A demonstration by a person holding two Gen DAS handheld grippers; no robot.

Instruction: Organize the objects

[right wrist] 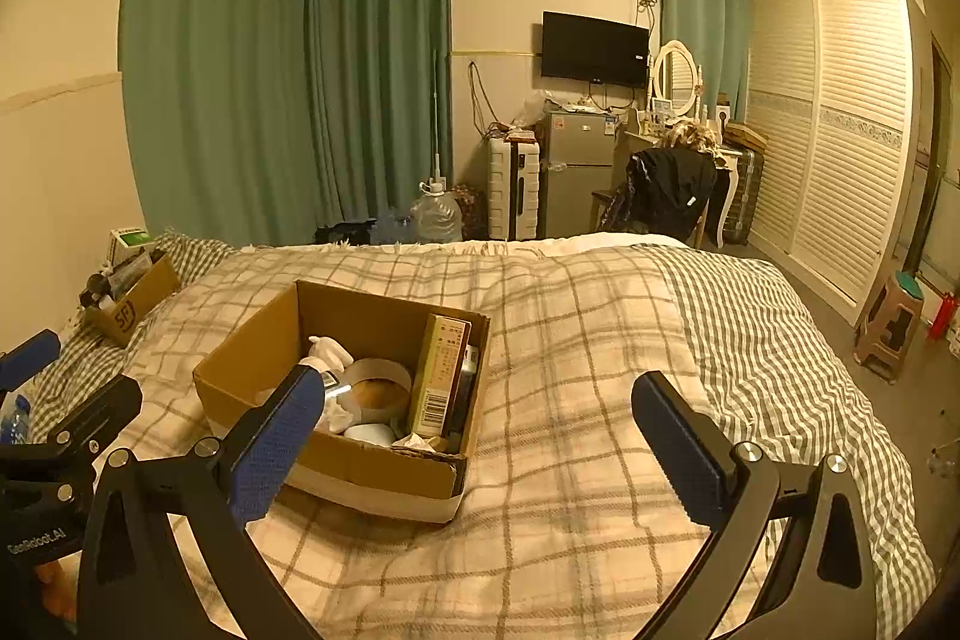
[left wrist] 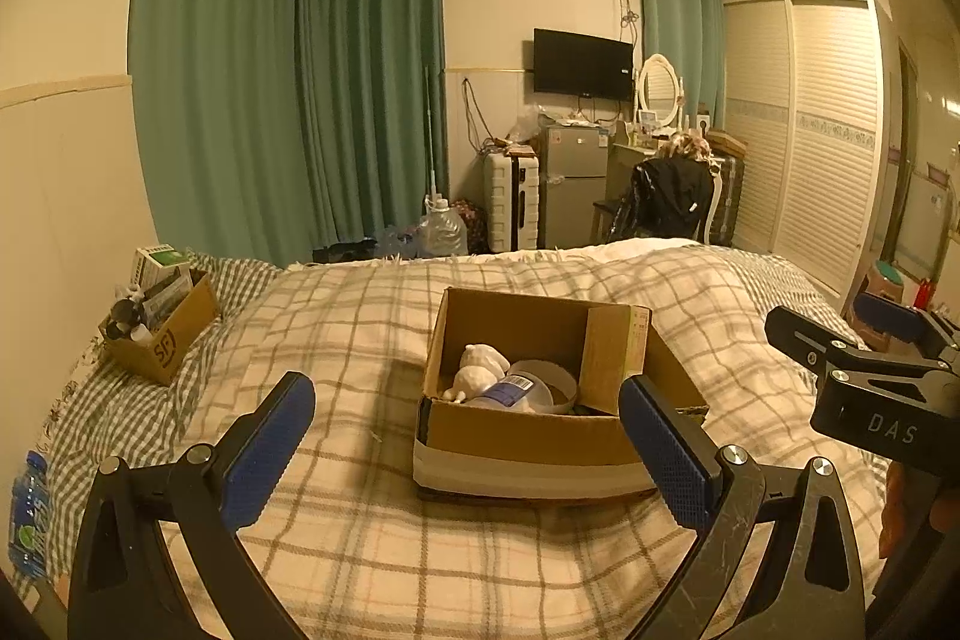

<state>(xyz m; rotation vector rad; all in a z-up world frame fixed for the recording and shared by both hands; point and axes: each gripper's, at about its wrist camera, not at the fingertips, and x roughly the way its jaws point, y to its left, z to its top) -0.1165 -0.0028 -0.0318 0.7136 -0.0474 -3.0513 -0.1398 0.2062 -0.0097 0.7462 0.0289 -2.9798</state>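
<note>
Both grippers hover low over the bed (left wrist: 372, 550), and the open cardboard box (left wrist: 528, 436) sits on the plaid blanket straight ahead of the left gripper (left wrist: 465, 451), its long side running across the view. That left pair of fingers (left wrist: 270, 454) is spread wide, holding nothing, and the box's front wall lies just beyond the tips. The right gripper (right wrist: 480, 445) is wide open and empty too, but from its camera the box (right wrist: 336, 454) lies off to the left, with only the left finger overlapping the near corner. So the left hand looks better lined up. Inside the box: a white figurine (left wrist: 477, 370), a tape roll (right wrist: 378, 391) and an upright carton (right wrist: 438, 376). A second box (left wrist: 162, 334) stuffed with items waits far left by the wall.
</note>
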